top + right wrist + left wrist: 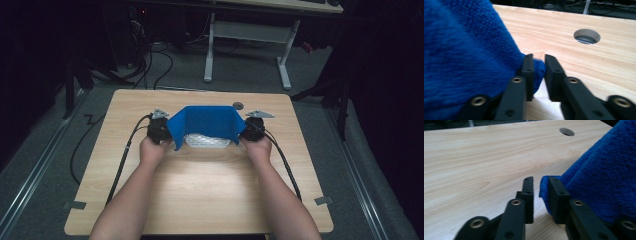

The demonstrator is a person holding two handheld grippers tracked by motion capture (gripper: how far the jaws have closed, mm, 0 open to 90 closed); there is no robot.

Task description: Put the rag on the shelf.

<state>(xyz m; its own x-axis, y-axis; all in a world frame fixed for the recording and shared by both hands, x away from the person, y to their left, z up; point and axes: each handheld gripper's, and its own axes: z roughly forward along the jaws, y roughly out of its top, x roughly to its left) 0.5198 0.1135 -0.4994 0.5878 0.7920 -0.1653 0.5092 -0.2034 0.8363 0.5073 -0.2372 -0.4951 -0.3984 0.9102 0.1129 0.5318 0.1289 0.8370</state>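
Note:
A blue terry cloth (202, 122) hangs stretched between my two grippers, lifted off the wooden table (200, 190). My left gripper (167, 131) holds its left end; in the left gripper view the cloth's edge (544, 192) sits between the jaws of that gripper (541, 180), against the right-hand one. My right gripper (245, 130) holds the other end, and in the right gripper view a corner of the cloth (539, 71) is pinched between the jaws of that gripper (539, 57). A white ribbed object (207, 141) lies on the table under the cloth, partly hidden.
A round cable hole (238, 105) is cut in the table just behind the cloth, also seen as the hole (567, 131) and the hole (587, 36). Black cables trail from both grippers toward the front corners. A white-legged desk (210, 45) stands on the floor beyond.

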